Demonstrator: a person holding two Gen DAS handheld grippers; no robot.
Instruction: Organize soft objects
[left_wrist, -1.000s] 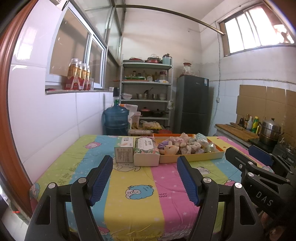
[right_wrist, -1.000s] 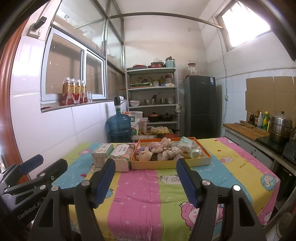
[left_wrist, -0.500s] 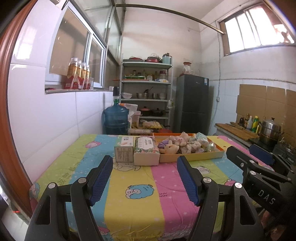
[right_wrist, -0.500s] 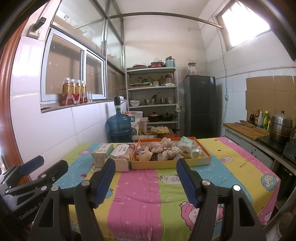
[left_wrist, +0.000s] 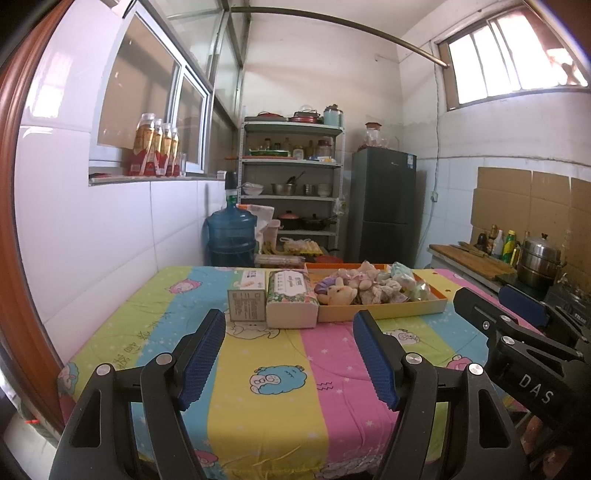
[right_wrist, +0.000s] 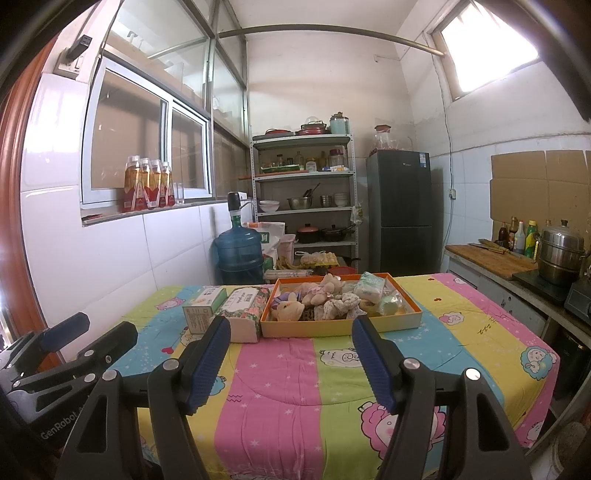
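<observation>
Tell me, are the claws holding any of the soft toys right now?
No. The left claw and the right claw are both open with nothing between their fingers. The soft toys all lie in the orange tray, farther along the table.

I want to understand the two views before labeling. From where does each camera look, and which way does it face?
Left wrist: sits behind the open left tool, faces along the table to the tissue pack; the right tool shows at right.
Right wrist: behind the open right tool, faces the orange tray; the left tool shows at left.
Shared: table, tray, tissue pack, shelf.
</observation>
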